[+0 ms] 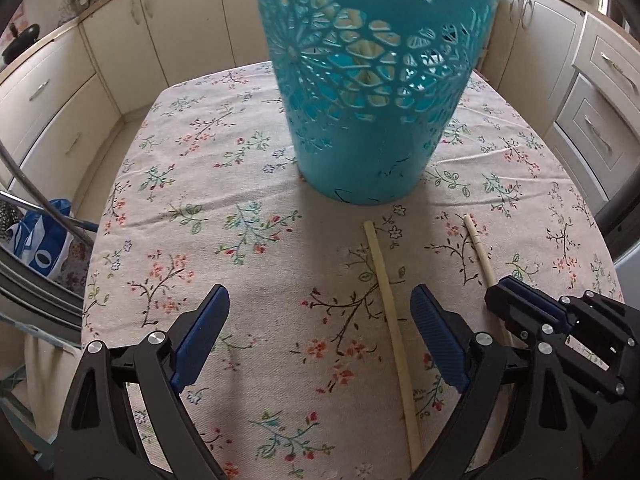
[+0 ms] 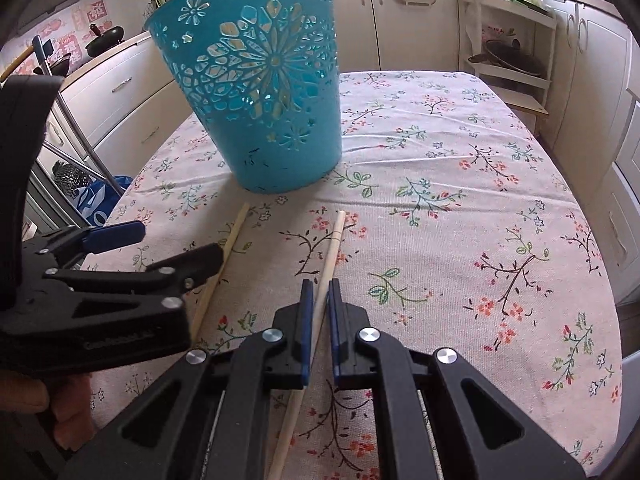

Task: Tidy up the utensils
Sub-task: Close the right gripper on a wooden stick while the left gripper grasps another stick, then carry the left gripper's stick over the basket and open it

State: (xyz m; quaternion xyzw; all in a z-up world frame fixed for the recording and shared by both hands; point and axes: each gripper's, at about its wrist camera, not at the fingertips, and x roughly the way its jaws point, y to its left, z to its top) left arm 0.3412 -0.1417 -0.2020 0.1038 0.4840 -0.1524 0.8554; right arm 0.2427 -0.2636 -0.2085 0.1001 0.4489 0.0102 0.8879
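Two pale wooden chopsticks lie on the flowered tablecloth in front of a teal cut-out basket. My right gripper is shut on the right chopstick partway along its length; the left wrist view shows the same grip on that stick. My left gripper is open and low over the cloth. The left chopstick lies between its jaws, close to the right finger, and no pad touches it.
The table has bare cloth to the right of the basket. Cream cabinets ring the table. A blue bag sits on the floor at left. A white shelf rack stands beyond the far right corner. A hand holds the left gripper.
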